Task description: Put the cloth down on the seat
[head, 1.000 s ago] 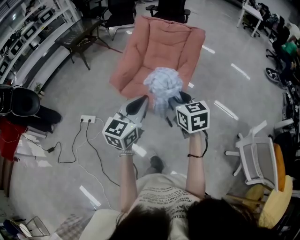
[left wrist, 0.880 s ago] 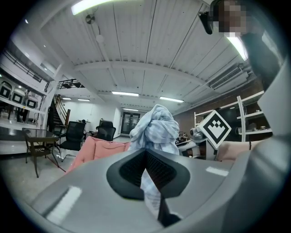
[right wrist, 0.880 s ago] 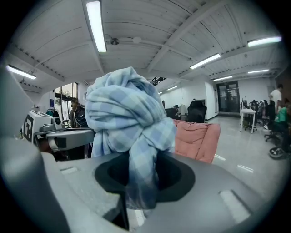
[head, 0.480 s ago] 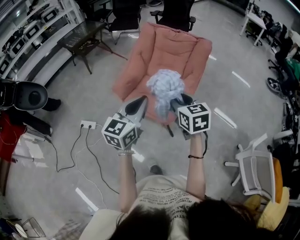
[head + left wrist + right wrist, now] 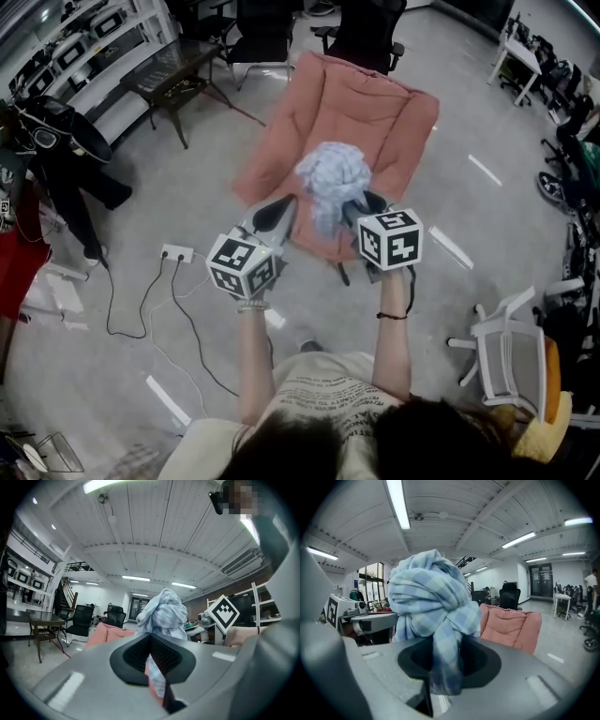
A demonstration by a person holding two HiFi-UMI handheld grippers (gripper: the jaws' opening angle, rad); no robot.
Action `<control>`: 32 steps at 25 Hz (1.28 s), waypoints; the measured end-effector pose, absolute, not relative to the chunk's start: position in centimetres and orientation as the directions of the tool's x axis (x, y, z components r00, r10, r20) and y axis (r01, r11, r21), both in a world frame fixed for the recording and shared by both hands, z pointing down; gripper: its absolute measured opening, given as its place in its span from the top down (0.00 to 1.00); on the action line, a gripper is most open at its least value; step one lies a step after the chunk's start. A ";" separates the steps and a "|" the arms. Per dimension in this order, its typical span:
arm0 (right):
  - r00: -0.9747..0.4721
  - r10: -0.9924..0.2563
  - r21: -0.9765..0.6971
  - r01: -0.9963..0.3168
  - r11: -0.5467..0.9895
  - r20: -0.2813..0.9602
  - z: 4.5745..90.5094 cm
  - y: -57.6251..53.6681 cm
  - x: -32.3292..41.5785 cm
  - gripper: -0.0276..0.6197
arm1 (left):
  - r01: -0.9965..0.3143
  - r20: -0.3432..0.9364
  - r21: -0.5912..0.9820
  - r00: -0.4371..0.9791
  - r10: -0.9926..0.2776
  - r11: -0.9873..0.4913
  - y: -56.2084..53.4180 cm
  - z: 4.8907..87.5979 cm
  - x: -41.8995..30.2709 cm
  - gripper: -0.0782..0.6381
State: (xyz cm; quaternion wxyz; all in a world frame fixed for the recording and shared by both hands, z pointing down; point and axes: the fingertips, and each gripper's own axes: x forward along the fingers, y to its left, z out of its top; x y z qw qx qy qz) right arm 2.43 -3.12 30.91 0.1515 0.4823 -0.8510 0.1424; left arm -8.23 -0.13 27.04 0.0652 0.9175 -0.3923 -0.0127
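Gripping the cloth (image 5: pixel 330 178) at centre with left hand-held gripper (image 5: pixel 275 212) and right hand-held gripper (image 5: pixel 365 202). Best lowered squarely onto the seat (image 5: pixel 375 141), upper centre, before release.

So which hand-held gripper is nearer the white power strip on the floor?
Left. The left hand-held gripper holds the cloth on the side toward the power strip; the right hand-held gripper holds its far side.

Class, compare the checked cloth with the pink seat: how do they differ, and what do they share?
The cloth is pale blue check; the seat is plain salmon pink. The cloth is bunched into a ball, while the seat lies spread open. The cloth is pinched by the left gripper and right gripper; the seat stands on the floor. Both look like soft fabric.
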 end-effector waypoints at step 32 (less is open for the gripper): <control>-0.527 -0.735 -0.134 -0.841 0.524 0.426 33.1 -19.3 -1.0 0.75 | -0.735 0.060 0.144 0.675 -0.736 -0.662 -14.0 29.4 -11.1 0.90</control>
